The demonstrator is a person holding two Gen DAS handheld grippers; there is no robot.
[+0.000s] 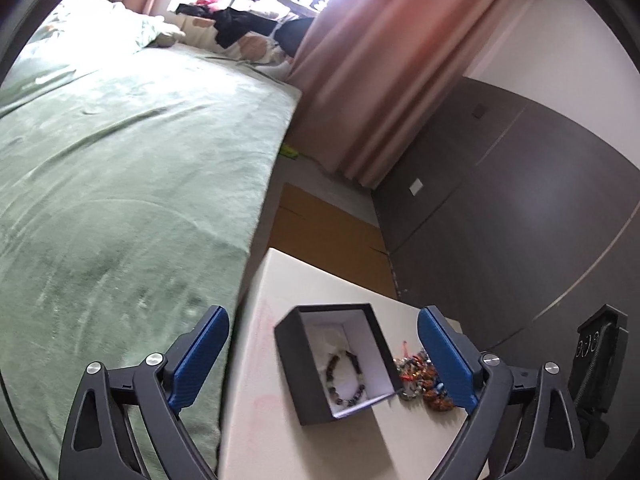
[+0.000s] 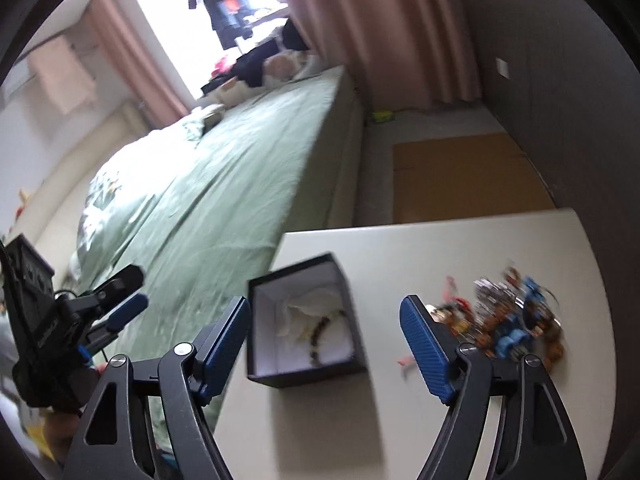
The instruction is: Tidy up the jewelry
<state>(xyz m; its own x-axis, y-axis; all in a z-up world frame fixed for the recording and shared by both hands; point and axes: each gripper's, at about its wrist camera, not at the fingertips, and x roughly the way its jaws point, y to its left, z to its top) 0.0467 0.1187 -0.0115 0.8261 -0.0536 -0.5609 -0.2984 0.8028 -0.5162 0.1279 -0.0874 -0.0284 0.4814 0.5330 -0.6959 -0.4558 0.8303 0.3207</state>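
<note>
Blue-padded left tool [image 1: 322, 354] and right tool [image 2: 324, 344] hover spread above box [image 1: 296, 384].

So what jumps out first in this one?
An open black box sits on the white table with a beaded bracelet inside. Just right of it lies a colourful jewelry pile. The green bed fills the left.

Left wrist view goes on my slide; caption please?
Open left gripper above a black box holding a beaded bracelet, jewelry pile beside it.
</note>
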